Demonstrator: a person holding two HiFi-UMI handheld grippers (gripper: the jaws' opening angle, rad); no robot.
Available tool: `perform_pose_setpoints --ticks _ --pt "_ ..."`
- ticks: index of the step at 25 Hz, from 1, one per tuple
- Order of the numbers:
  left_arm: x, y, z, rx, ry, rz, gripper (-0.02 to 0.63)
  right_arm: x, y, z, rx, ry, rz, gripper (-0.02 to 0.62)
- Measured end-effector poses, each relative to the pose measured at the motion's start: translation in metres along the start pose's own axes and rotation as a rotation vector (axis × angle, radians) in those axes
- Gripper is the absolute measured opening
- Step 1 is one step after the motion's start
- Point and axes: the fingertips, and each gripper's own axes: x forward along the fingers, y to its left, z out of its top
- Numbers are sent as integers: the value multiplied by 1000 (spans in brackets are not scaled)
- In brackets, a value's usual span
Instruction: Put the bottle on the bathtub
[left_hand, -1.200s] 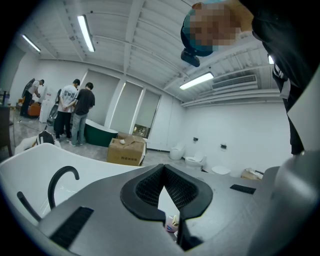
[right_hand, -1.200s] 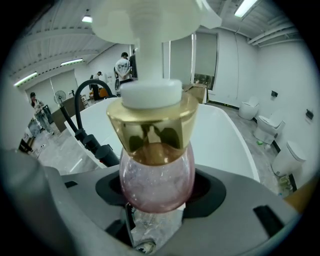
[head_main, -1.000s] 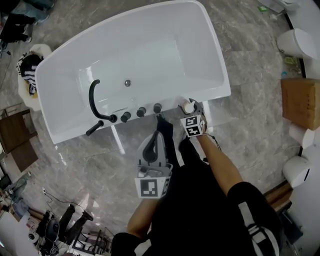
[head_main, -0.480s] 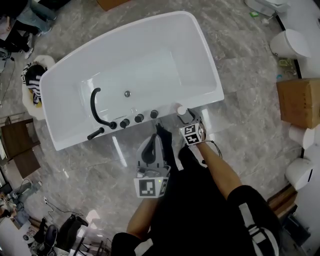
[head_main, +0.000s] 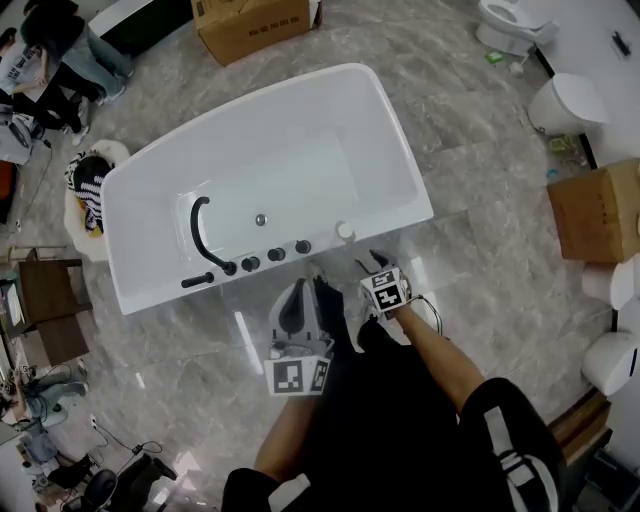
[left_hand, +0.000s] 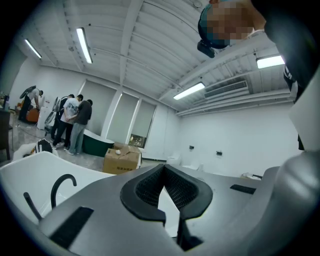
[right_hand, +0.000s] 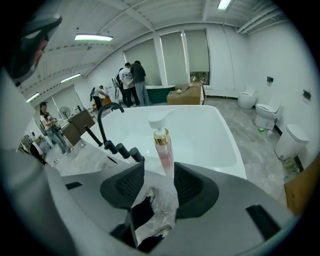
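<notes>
A pink bottle with a white pump and gold collar stands upright on the near rim of the white bathtub. From the head view, the bottle sits on the tub's rim just right of the black knobs. My right gripper is a short way back from it, not touching. Its jaws are open, with only floor and shoes showing in the gap. My left gripper hovers beside it over the floor, and its pads meet at the tips with nothing held.
A black arched faucet and black knobs line the tub's near rim. Cardboard boxes and toilets stand around on the marble floor. Several people stand beyond the tub.
My right gripper has let go of the bottle and drawn back toward me. The bottle stays standing on the tub rim. The left gripper has hardly moved.
</notes>
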Motion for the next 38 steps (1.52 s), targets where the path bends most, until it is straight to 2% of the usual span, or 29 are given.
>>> perform_pose_setpoints --ticks 7,10,14,20,29,33,38 --pt "-42 -47 7 -21 -30 23 15 -73 8 16 27 -76 18 41" --pt "-61 -59 7 -42 -25 28 15 -100 17 25 29 -115 30 20" --pt "-78 -63 11 -43 -24 29 15 -139 28 48 28 -199 30 11" --pt "-85 -67 22 -47 -37 7 15 -208 45 93 8 -383 47 11" --pt "-108 -53 39 -34 -48 -17 15 -305 90 135 19 -589 64 11" --pt "-117 -43 42 -34 -48 -24 15 -326 113 141 11 -625 64 11" --pt "-123 -34 43 -23 -58 -37 15 -326 130 136 6 -630 48 11"
